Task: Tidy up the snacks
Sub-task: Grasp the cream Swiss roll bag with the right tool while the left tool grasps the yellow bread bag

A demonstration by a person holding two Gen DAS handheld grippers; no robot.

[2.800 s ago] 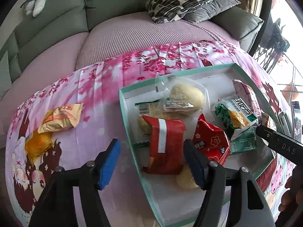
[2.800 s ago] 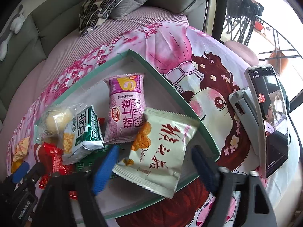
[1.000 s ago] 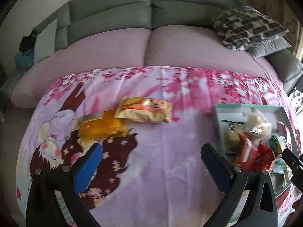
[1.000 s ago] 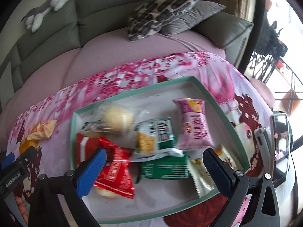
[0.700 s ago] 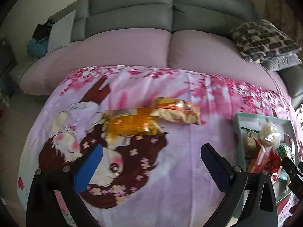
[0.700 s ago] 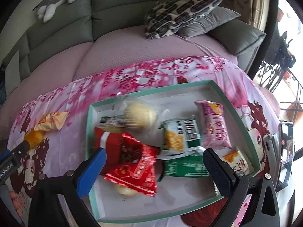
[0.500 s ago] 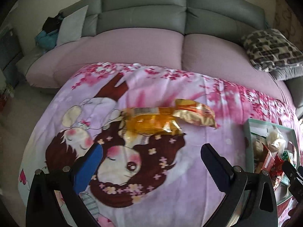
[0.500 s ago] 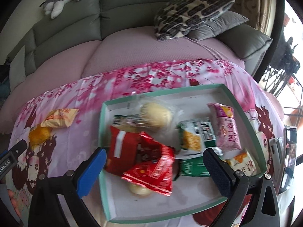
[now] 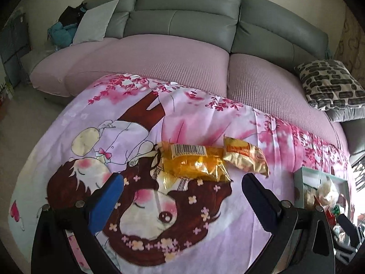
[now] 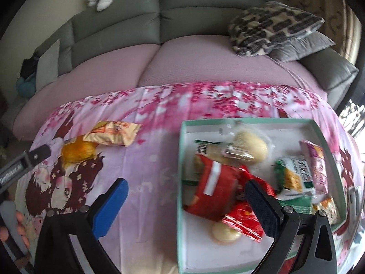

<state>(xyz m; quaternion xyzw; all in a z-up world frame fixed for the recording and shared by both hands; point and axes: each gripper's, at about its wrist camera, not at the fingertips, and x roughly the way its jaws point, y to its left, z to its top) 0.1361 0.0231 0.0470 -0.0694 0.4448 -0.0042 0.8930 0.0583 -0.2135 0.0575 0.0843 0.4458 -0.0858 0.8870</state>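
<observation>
Left gripper [image 9: 182,196] spread wide, empty, lined up short of orange packet [image 9: 194,162]; 2 packets left outside green tray [image 10: 180,182]. Right gripper [image 10: 186,202] parted, idle. Next: descend, pinch.

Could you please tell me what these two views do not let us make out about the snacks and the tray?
- Left wrist: most of the tray is cut off by the right edge and that gripper's finger.
- Right wrist: motion blur makes the red packet print unreadable.
- Right wrist: the green packet covers whatever lies beneath.
</observation>
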